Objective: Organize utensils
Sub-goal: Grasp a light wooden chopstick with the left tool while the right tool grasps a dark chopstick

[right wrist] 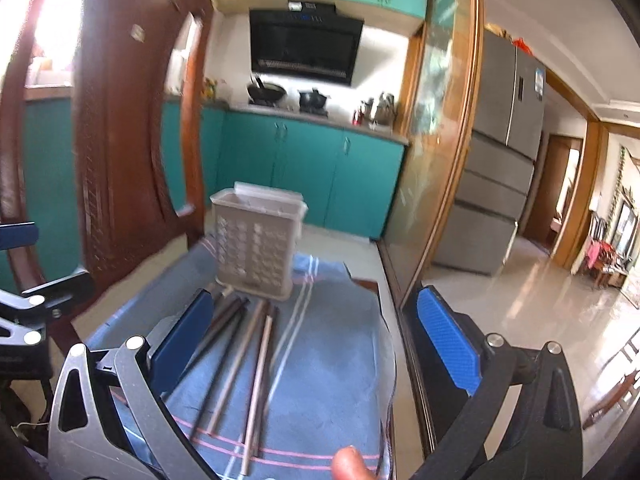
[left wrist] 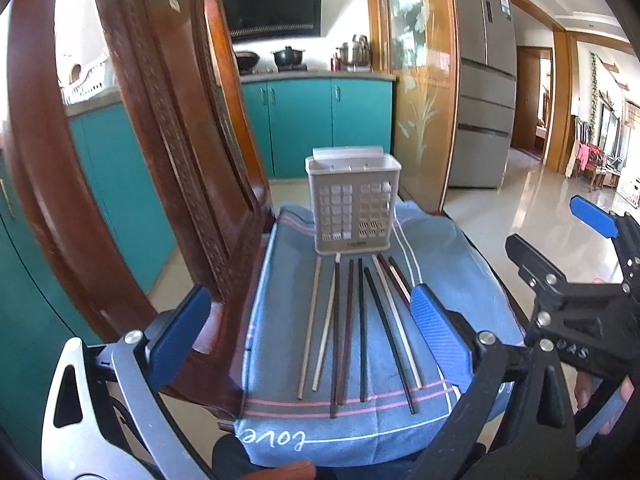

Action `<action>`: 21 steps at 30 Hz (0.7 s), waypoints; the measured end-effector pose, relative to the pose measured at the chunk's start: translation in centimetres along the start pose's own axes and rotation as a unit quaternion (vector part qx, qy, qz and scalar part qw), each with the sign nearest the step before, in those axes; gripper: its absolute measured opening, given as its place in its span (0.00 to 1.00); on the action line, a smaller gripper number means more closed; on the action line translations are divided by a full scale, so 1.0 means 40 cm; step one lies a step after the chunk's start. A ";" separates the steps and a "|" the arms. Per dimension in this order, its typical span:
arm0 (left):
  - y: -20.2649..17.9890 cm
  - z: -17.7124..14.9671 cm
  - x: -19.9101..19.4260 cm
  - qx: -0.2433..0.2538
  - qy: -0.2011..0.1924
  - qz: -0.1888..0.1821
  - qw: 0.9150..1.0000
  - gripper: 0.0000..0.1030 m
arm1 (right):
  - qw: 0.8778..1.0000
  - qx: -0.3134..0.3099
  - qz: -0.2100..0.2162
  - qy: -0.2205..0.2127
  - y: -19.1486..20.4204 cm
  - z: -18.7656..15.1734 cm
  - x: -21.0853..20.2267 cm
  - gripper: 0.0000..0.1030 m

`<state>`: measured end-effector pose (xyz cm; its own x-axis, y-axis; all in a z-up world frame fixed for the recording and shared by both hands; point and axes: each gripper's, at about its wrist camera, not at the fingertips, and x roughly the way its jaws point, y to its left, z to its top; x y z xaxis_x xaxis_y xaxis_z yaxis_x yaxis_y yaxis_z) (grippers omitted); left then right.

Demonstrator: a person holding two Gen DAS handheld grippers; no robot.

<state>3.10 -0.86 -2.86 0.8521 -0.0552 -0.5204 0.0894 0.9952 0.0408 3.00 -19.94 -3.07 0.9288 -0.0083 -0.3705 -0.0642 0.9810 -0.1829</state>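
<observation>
Chopsticks point(left wrist: 352, 328) lie fanned on the blue towel point(left wrist: 452, 248), long axes pointing toward the slotted holder point(left wrist: 352, 208) ahead, between the gaping left gripper point(left wrist: 312, 328); right gripper point(right wrist: 316, 344) also empty, wide.

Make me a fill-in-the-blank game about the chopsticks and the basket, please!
1. The chopsticks lie on a blue ____.
2. The white utensil basket holds ____ chopsticks so far.
3. Both the left gripper and the right gripper are ____.
4. The word stitched on the towel's near edge is ____.

Missing words: towel; no; open; love
</observation>
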 end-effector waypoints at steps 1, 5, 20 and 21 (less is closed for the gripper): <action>-0.001 -0.003 0.010 -0.001 0.006 -0.004 1.000 0.96 | 1.000 0.002 -0.002 0.014 -0.005 -0.006 0.018 0.97; -0.012 -0.020 0.066 -0.004 0.043 -0.043 0.998 0.96 | 0.997 0.020 -0.005 0.075 -0.028 -0.050 0.104 0.97; 0.008 -0.070 0.476 -0.043 0.218 -0.091 0.971 0.32 | 0.953 0.086 0.123 0.264 0.016 -0.171 0.404 0.34; 0.013 -0.068 0.499 -0.045 0.226 -0.088 0.969 0.30 | 0.949 0.094 0.130 0.272 0.018 -0.177 0.420 0.34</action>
<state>18.74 -1.24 -15.55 0.5135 -0.2039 -0.8335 0.1497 0.9778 -0.1469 15.99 -20.75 -15.86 0.5613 0.1901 -0.8055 -0.1522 0.9804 0.1253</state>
